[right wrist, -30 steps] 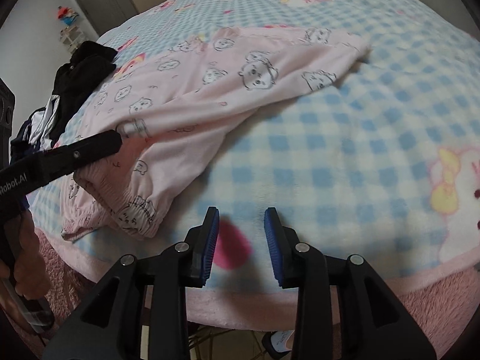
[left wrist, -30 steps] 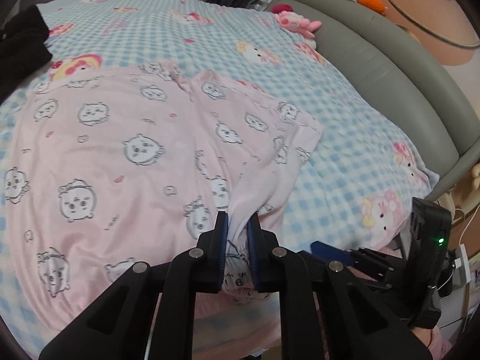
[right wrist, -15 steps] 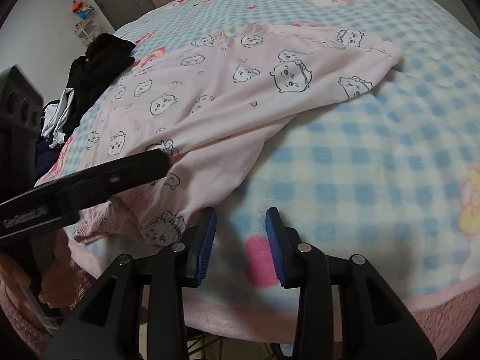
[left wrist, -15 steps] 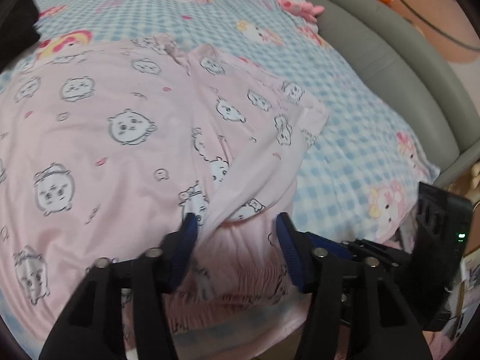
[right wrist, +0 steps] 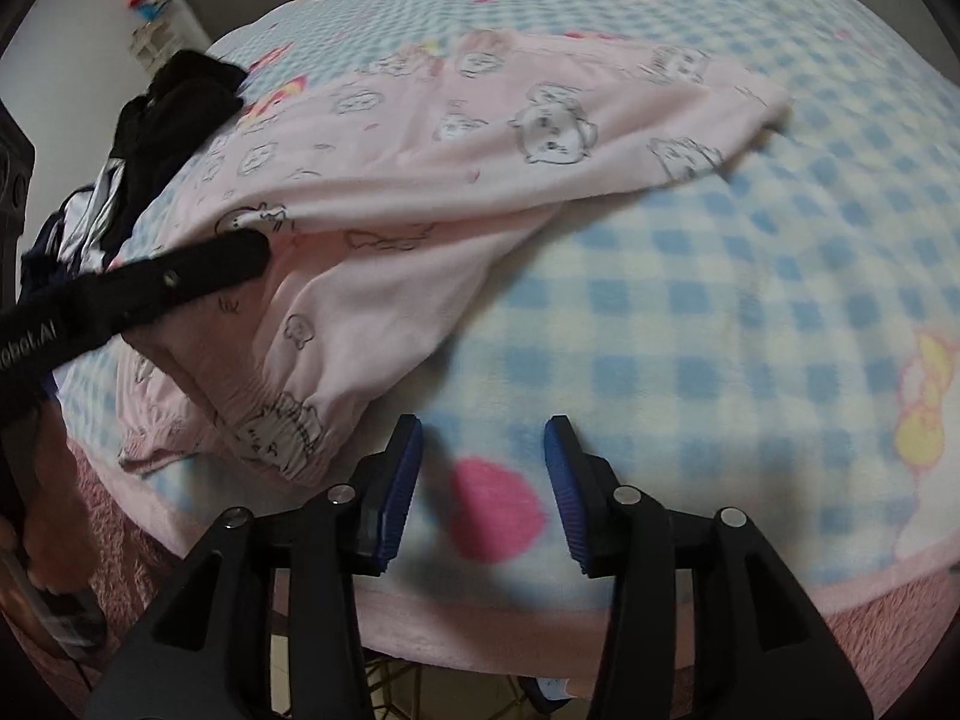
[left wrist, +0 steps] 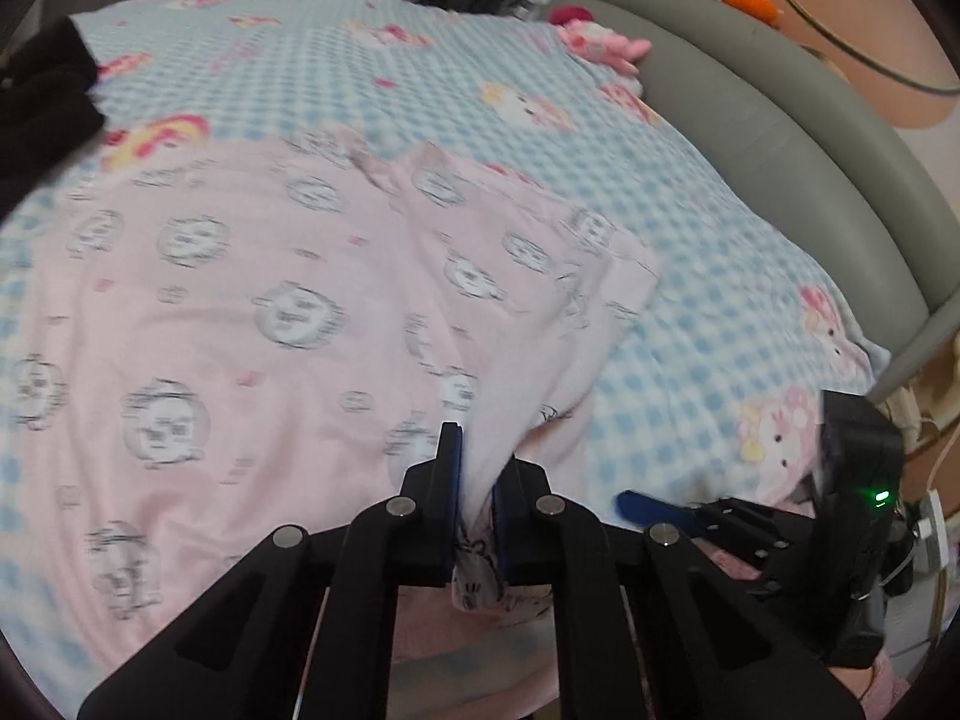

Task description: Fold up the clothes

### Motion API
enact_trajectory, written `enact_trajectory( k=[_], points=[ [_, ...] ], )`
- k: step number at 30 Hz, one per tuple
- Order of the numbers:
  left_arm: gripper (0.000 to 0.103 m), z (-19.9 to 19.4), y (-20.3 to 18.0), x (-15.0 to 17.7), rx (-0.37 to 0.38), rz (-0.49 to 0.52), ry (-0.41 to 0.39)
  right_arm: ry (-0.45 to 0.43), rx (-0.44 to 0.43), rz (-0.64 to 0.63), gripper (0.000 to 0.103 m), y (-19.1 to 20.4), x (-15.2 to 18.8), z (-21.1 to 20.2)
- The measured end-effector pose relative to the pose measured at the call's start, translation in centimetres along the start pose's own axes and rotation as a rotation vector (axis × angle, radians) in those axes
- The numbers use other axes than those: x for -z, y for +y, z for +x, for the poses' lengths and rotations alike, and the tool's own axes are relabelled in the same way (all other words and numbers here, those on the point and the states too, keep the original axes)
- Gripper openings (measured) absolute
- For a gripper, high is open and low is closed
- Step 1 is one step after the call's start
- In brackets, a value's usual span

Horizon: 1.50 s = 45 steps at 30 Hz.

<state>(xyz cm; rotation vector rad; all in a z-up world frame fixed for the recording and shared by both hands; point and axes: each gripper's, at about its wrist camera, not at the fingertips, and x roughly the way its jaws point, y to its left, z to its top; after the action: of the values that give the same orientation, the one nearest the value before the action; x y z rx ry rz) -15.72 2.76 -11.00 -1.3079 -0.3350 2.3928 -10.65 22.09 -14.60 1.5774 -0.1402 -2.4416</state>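
Observation:
Pink pyjama trousers (left wrist: 252, 324) with cartoon faces lie spread on a blue checked blanket (left wrist: 420, 60). My left gripper (left wrist: 477, 480) is shut on a fold of the trousers near the waistband, lifting it a little. In the right wrist view the trousers (right wrist: 480, 156) lie to the upper left, their gathered waistband (right wrist: 282, 420) close to the bed's near edge. The left gripper (right wrist: 180, 276) shows there as a black arm pinching the cloth. My right gripper (right wrist: 483, 462) is open and empty above the blanket (right wrist: 720, 330), just right of the waistband.
A grey padded headboard (left wrist: 780, 138) runs along the right. A pink plush toy (left wrist: 600, 45) lies by it. Dark clothes (right wrist: 162, 138) are piled at the bed's far left. The bed's near edge (right wrist: 540, 600) lies under my right gripper.
My left gripper opened half a second ago and has now shut again on a fold of the trousers. My right gripper has opened wider and stayed near the waistband.

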Motion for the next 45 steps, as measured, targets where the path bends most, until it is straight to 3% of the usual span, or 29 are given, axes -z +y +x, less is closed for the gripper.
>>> enact_trajectory(
  k=[5,11,13,15,17,22,24,25,26,29,35,37,42,45],
  points=[
    [0.009,-2.4,3.0,0.6,-0.039,-0.060,-0.045,-0.047,-0.006,-0.010,0.045,0.5,-0.5,-1.0],
    [0.013,-1.2,5.1,1.7,0.005,-0.095,0.054,0.005,-0.006,-0.002,0.045,0.4,0.0,0.8],
    [0.024,-1.1,5.4,1.9,0.015,-0.105,0.052,-0.007,-0.039,0.005,0.045,0.3,0.0,0.3],
    [0.048,-1.0,5.7,2.0,0.029,-0.121,0.055,-0.019,-0.071,0.007,0.045,0.3,0.1,-0.2],
    [0.049,-0.5,6.1,2.0,0.057,-0.155,0.073,-0.022,-0.078,-0.003,0.045,0.5,0.1,-0.6],
    [0.049,0.8,6.6,2.3,-0.013,-0.161,0.120,-0.020,-0.106,-0.013,0.045,1.3,0.2,-0.7],
    [0.044,1.4,7.0,2.6,0.019,-0.171,0.151,-0.021,-0.132,-0.015,0.045,1.9,0.0,-0.6],
    [0.038,1.5,6.7,2.6,0.033,-0.155,0.155,-0.024,-0.143,-0.018,0.045,2.3,-0.2,-0.6],
    [0.022,1.7,6.4,2.6,0.048,-0.140,0.158,-0.027,-0.151,-0.024,0.045,2.6,-0.5,-0.5],
    [0.010,1.4,5.8,2.3,0.043,-0.126,0.143,-0.011,-0.145,-0.045,0.045,3.3,-1.0,0.0],
    [0.009,-3.3,6.3,1.8,0.025,-0.151,0.014,-0.043,-0.176,-0.041,0.046,4.1,-2.6,-1.4],
    [0.009,-4.7,6.5,2.0,0.006,-0.153,-0.020,-0.021,-0.212,-0.069,0.051,5.2,-3.0,-1.1],
    [0.009,-7.3,8.7,3.6,-0.087,-0.203,-0.064,0.024,-0.199,-0.151,0.051,8.4,-2.9,0.6],
    [0.009,-7.9,10.2,4.8,-0.102,-0.263,-0.066,0.031,-0.208,-0.156,0.052,9.1,-2.7,1.0]
  ],
)
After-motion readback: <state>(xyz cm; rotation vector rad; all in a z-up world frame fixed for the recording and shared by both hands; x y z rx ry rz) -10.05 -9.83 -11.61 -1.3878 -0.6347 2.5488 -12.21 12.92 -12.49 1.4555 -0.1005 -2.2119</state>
